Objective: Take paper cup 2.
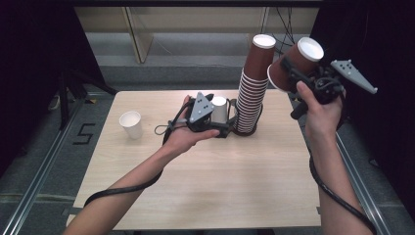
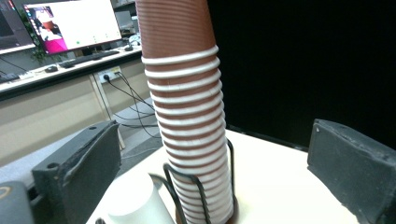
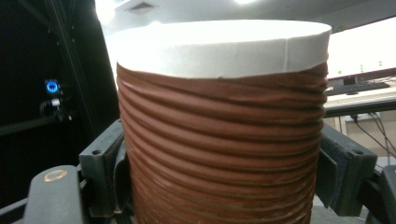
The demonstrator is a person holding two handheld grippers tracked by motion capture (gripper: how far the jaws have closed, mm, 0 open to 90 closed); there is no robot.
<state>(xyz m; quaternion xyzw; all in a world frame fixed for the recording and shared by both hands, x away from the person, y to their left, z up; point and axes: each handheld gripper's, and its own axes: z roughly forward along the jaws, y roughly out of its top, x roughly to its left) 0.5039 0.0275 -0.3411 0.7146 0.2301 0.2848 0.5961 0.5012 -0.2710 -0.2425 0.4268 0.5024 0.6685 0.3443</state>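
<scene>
We see the brown cup (image 1: 296,61) tilted, rim up-right, clenched in the R hand-held gripper (image 1: 293,73), raised. L hand-held gripper (image 1: 222,120), jaws released, sits low by the cup stack (image 1: 252,93).

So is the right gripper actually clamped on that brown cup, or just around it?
Clamped. In the right gripper view both pads press the ribbed wall of the brown cup; the right gripper holds it lifted beside the cup stack.
</scene>
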